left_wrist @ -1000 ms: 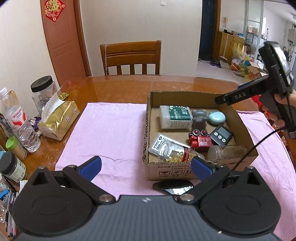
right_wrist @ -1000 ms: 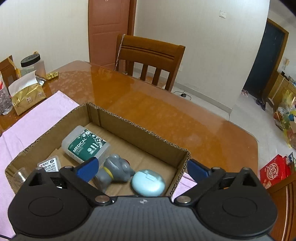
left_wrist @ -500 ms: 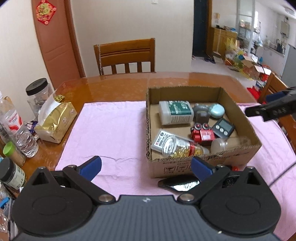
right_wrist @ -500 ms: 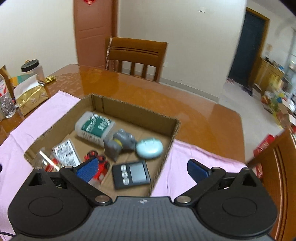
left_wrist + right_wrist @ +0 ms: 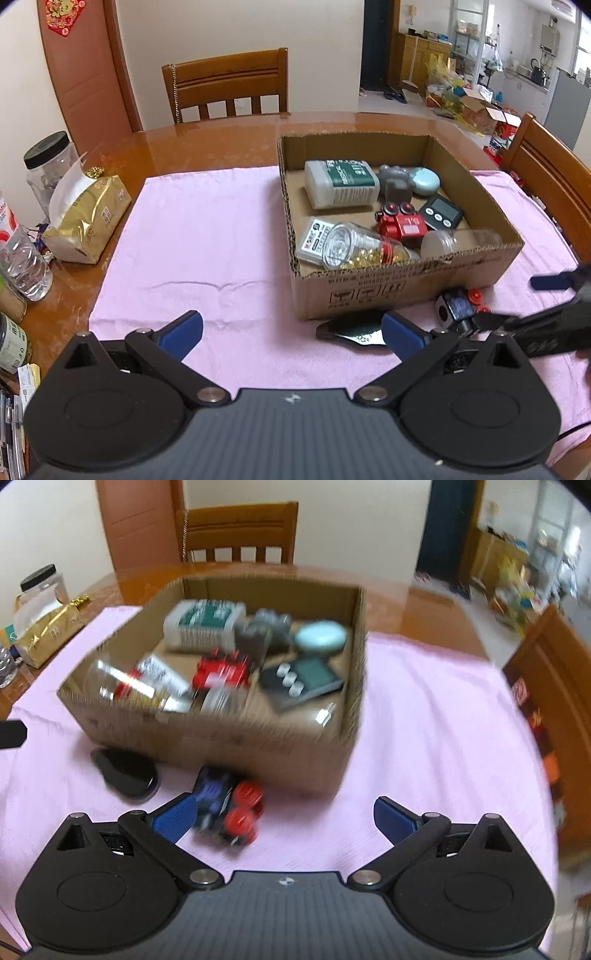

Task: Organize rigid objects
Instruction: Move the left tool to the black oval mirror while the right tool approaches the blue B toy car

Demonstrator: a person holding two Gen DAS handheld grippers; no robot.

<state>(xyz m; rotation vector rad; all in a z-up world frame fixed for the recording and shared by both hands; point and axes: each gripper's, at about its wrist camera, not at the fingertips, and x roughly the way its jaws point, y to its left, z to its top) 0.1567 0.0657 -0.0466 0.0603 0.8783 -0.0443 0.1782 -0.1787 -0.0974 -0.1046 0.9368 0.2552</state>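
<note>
Box [image 5: 406,288] sits on the pink cloth [image 5: 207,236] on the bench and already holds most of the rigid stuff: white-green bottle [image 5: 341,182], grey toy [image 5: 397,181], pale blue case [image 5: 426,181], timer [image 5: 443,212], red truck [image 5: 400,225], capsule jar [image 5: 360,247], clear jar [image 5: 458,242]. Two items are left outside, both just in front of the box's near wall: blue toy car [image 5: 225,808] with red wheels, and a flat black oval object [image 5: 125,771] beside it.

Step in hand, as I read it: you're lining up your right tool [image 5: 284,816] on the blue car. Its jaws are wide, nothing in them. The car is just beside the left finger, off-centre, not between the pads. Right view is blurred, so exact contact is unclear.

Your left tool [image 5: 291,332] is wide and empty too, low over the cloth, with the black oval near its right finger.

Next move calls for: shift the right tool left so the car sits centred between the fingers, drop, close across the body rather than the wheels, then lift over the near wall. There's free floor at the box's near-right corner. Black oval after that; it's flat, so expect a tricky edge pinch.
</note>
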